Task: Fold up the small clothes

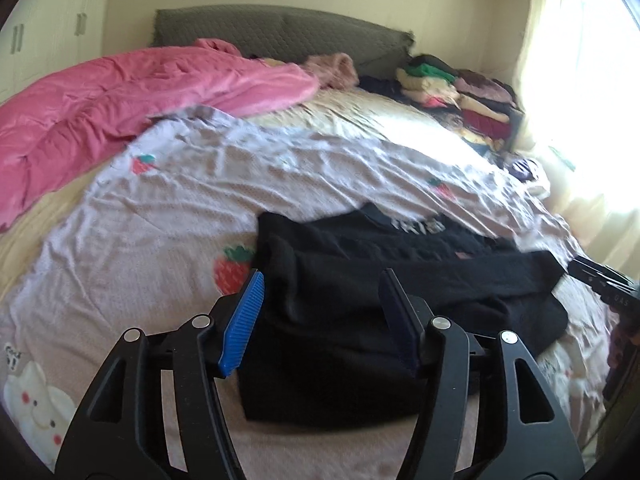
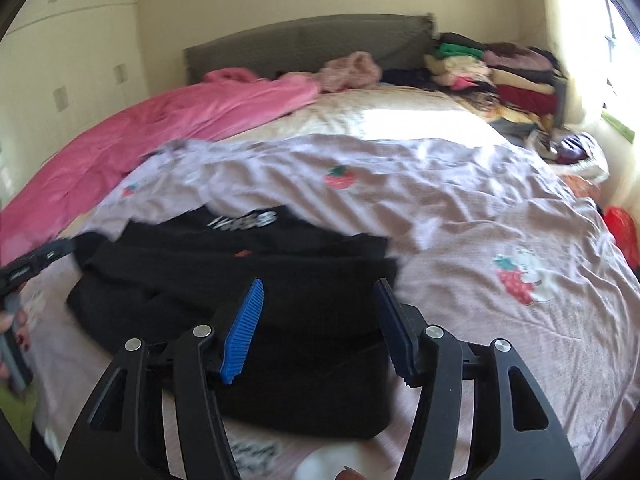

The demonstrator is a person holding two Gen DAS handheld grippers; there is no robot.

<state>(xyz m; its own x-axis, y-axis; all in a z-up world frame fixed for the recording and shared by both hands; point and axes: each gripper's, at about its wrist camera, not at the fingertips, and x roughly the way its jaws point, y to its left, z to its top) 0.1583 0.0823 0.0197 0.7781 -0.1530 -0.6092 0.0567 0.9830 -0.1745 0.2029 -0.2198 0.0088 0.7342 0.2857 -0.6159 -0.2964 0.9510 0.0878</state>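
My jaws stand apart on both the left gripper and right gripper, nothing pinched, above 1 black garment on the strawberry-print sheet

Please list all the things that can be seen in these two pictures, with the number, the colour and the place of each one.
black garment: one, black with white lettering, partly folded, near part of the bed cover
bed cover: one, pale pink with strawberry prints, spread on the bed
pink blanket: one, pink, bunched on the far left of the bed
headboard: one, grey-green, against the wall
stack of clothes: one stack, mixed colours, far right corner
wardrobe: one, cream, left wall
left gripper: one, black with blue pads, open over the garment
right gripper: one, same colours, open over the garment
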